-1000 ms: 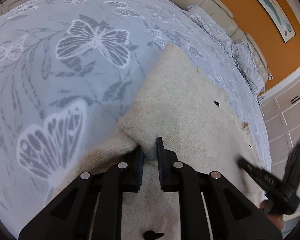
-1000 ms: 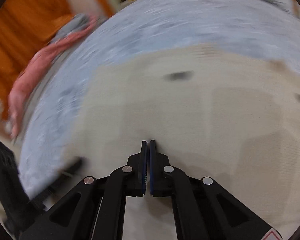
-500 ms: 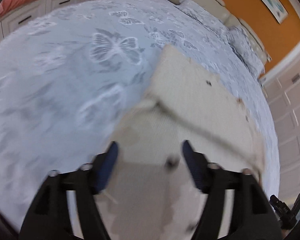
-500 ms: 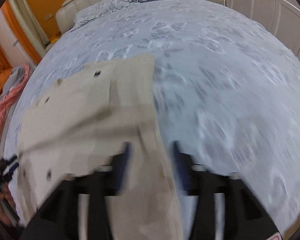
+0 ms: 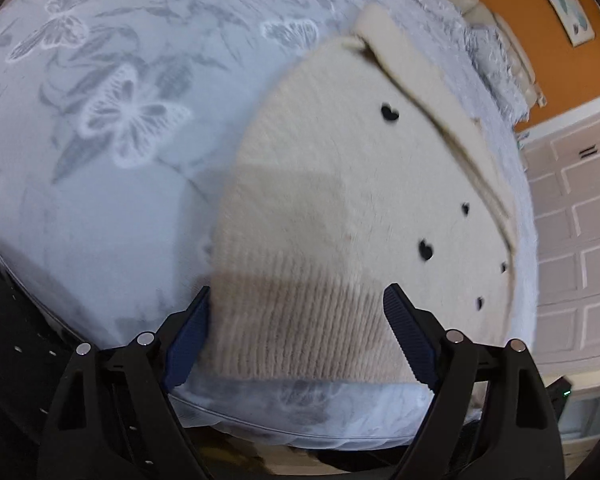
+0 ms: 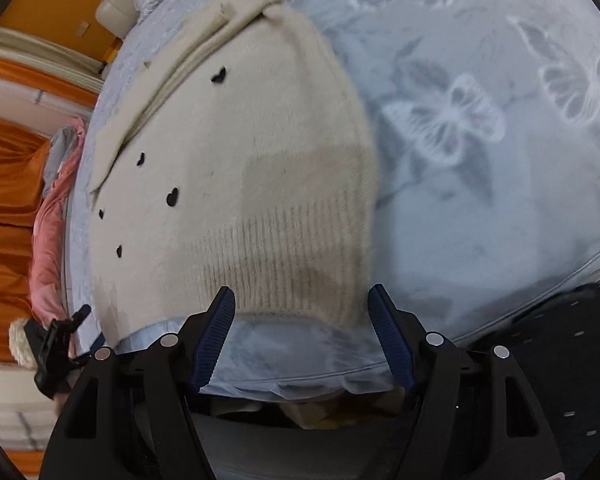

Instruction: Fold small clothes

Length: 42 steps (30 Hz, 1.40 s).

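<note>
Both claws are spread wide and gripping nothing. Your left claw (image 5: 296,336) hangs over the ribbed hem on the left side of the cream sweater (image 5: 340,184); your right claw (image 6: 302,334) hangs over the hem's right corner. The sweater lies flat on the bed (image 5: 100,208) near its front edge, with a sleeve (image 5: 432,92) folded across the far part and small black hearts (image 5: 425,249) dotted on the knit. Sleeve fold looks done, body fold not yet.

Risks from here: the hem sits just beside the bed edge, so a low approach could pinch the butterfly bedspread (image 6: 480,200) along with the knit and drag it. Fluffy knit is thick; a shallow bite may slip out mid-lift. Lift the two corners unevenly and the folded sleeve can slide off. Left view is a bit blurred, so whether the hem's layers lie even is hard to call.
</note>
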Tool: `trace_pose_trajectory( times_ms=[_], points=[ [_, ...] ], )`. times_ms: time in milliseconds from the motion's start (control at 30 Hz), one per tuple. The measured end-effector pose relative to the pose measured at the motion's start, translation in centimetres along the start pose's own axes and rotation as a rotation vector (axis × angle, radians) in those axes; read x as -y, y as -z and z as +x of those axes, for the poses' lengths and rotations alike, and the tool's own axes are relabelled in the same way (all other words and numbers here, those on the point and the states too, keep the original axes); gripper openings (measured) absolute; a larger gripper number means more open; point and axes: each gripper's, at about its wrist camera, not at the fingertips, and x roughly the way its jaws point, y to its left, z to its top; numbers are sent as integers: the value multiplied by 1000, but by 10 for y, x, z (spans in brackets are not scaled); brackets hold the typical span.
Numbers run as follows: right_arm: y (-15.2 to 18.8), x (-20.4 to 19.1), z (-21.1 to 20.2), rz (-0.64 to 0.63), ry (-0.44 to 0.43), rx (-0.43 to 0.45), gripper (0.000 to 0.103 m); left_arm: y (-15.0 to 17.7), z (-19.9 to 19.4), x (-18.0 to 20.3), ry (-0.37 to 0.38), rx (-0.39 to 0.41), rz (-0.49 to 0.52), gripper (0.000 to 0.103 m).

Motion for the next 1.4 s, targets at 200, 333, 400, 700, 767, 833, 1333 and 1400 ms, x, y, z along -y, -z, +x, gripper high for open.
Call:
trace_pose_trajectory(
  times_ms=[200, 333, 400, 700, 767, 833, 1333, 1400],
  points=[
    [-3, -19, 9, -14, -6, 58, 43, -4, 0, 4, 14, -27, 7, 22],
    [-10, -33, 0, 4, -46, 114, 7, -12, -28, 5, 38, 10, 22, 8],
    [-10, -43, -20, -32, -57, 177, 6, -12, -46, 12, 46, 44, 75, 7],
    [14, -61, -90, -165, -28, 294, 5, 11, -108, 23, 104, 74, 171, 6],
    [24, -57, -97, -181, -12, 286, 4, 27, -118, 23, 95, 64, 211, 6],
    [36, -50, -102, -200, -4, 272, 4, 40, -122, 19, 88, 51, 225, 6],
    [43, -31, -49, -131, 118, 97, 47, 47, -58, 0, -68, -42, 89, 66],
    [33, -31, -40, -111, 176, 99, 60, 42, -46, -1, -106, -56, 89, 74]
  ],
)
